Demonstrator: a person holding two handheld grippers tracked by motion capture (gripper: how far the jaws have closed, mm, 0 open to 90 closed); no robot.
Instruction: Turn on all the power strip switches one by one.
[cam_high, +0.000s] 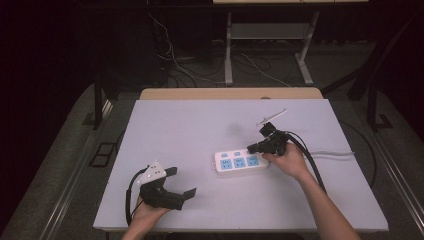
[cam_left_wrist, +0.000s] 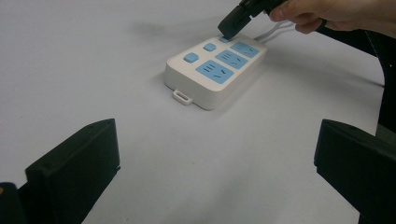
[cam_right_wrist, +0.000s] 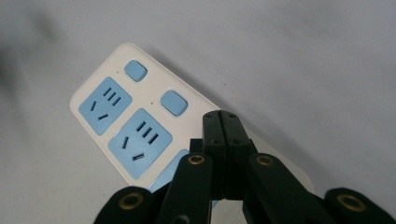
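Note:
A white power strip (cam_high: 240, 162) with three blue sockets and blue buttons lies right of the table's middle. My right gripper (cam_high: 250, 148) is shut, with nothing between its jaws. Its tip points down at the strip's far edge, on or just above the button nearest the cord; I cannot tell if it touches. The right gripper view has the closed tip (cam_right_wrist: 223, 122) over the strip (cam_right_wrist: 121, 116), beside two uncovered buttons (cam_right_wrist: 173, 102). My left gripper (cam_high: 182, 182) is open near the table's front left, aimed at the strip (cam_left_wrist: 215, 74), and well short of it.
The strip's white cord (cam_high: 330, 153) runs off to the right across the table (cam_high: 200, 125). A thin metal rod (cam_high: 270, 117) lies behind the right hand. A wooden edge (cam_high: 230, 93) borders the table's back, with a desk frame and cables on the floor beyond.

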